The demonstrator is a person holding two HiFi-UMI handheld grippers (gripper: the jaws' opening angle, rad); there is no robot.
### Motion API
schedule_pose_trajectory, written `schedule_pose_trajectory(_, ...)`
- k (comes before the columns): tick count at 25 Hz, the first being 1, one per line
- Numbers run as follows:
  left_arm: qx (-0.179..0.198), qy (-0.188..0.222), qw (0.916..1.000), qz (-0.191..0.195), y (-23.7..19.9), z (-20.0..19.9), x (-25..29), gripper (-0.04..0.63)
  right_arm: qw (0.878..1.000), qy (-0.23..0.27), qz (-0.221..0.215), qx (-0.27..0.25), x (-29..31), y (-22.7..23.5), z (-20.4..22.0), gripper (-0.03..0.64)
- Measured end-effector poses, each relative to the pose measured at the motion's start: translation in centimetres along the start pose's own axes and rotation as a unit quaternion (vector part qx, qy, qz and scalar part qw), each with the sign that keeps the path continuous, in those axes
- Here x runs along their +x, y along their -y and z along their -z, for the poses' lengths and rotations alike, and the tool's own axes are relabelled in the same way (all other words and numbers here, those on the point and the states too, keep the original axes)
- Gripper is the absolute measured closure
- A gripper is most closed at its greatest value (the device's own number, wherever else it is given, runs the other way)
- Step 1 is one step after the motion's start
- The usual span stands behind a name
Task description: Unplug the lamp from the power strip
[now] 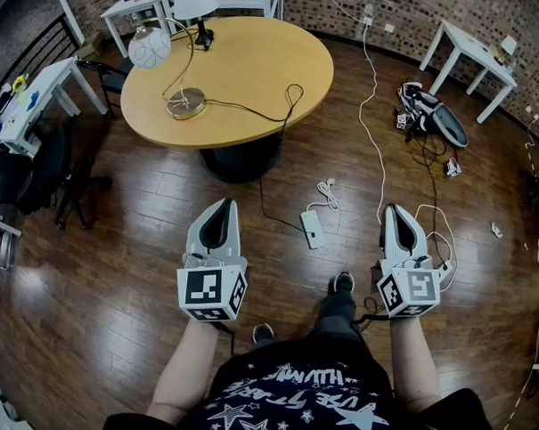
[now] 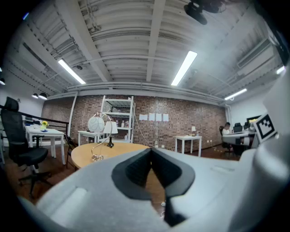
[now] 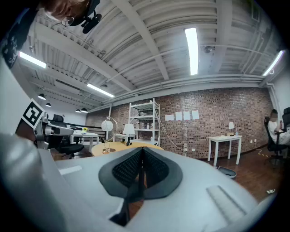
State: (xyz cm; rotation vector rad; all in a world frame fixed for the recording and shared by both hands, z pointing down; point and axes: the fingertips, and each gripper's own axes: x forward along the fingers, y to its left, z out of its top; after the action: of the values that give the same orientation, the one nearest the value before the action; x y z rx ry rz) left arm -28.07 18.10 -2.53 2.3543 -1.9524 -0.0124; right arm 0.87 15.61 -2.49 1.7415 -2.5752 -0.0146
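Head view: person stands on the wood floor [image 1: 115, 274], one gripper in each hand, both held low and level, pointing toward the round table [image 1: 258, 67]. Left gripper [image 1: 222, 206]: its own view shows the pad tips touching, a narrow wedge of gap below them, nothing between; empty. Right gripper [image 1: 395, 210]: pads pressed flat together along their length, nothing held. Lamp [image 1: 150, 46], a white globe on a curved metal stem with a round base, stands upright near the left edge of the table. Its black cord [image 1: 256, 114] runs from the base across the tabletop, loops over the near right edge and drops to the floor. Power strip [image 1: 312, 228], white, lies on the floor between the two grippers and ahead of them, well apart from both; the black cord reaches its far left end. Whether the plug is seated cannot be made out. A loose white cable [image 1: 328, 193] lies just beyond the strip. A shaded lamp [image 1: 195, 3] stands at the table's far edge.
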Motion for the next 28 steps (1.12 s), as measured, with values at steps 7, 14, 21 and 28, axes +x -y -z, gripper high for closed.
schedule_pose_trajectory(7,-0.001,0.0,0.9994,-0.036,5.8,2.5,7.9,0.591,0.999,0.005,-0.039,0.003,6.1,8.9,1.4,0.609)
schedule_pose_trajectory(14,0.011,-0.035,0.9969,-0.07,10.9,7.7,14.7,0.591,0.993,-0.034,-0.108,-0.013,11.1,16.9,6.5,0.609)
schedule_pose_trajectory(21,0.023,-0.107,0.9921,-0.062,13.2,17.8,18.2,0.591,0.983,-0.072,-0.167,-0.012,14.3,18.5,15.7,0.609)
schedule_pose_trajectory(28,0.025,-0.154,0.9876,-0.02,13.6,33.1,20.0,0.591,0.978,-0.081,-0.191,-0.021,16.7,17.6,27.6,0.609)
